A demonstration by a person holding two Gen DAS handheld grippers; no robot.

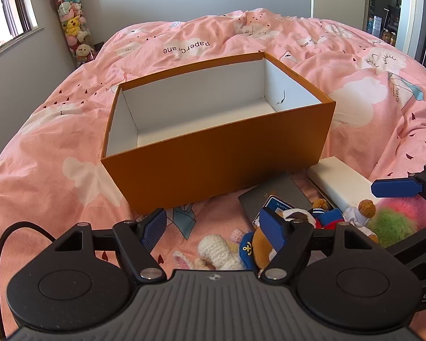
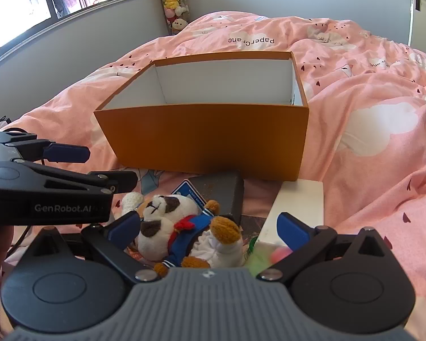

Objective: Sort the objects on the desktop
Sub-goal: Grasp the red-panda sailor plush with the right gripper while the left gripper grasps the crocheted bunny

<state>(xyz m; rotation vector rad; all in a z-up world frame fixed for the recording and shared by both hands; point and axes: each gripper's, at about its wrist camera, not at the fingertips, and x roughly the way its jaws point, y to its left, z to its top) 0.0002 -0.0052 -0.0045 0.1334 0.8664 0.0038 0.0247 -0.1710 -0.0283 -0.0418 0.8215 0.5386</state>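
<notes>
Plush dog lying on the bed between spread, empty right gripper fingers, just short of the orange box. Soft, light, squashy; best pinched across the torso. Left gripper open too, holding nothing.

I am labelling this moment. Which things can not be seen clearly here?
- Orange box floor: in the right wrist view, its near wall hides it.
- Card: print too small; plush dog covers part.
- Fluffy pink-green toy: blurred behind the right gripper in its own view.
</notes>
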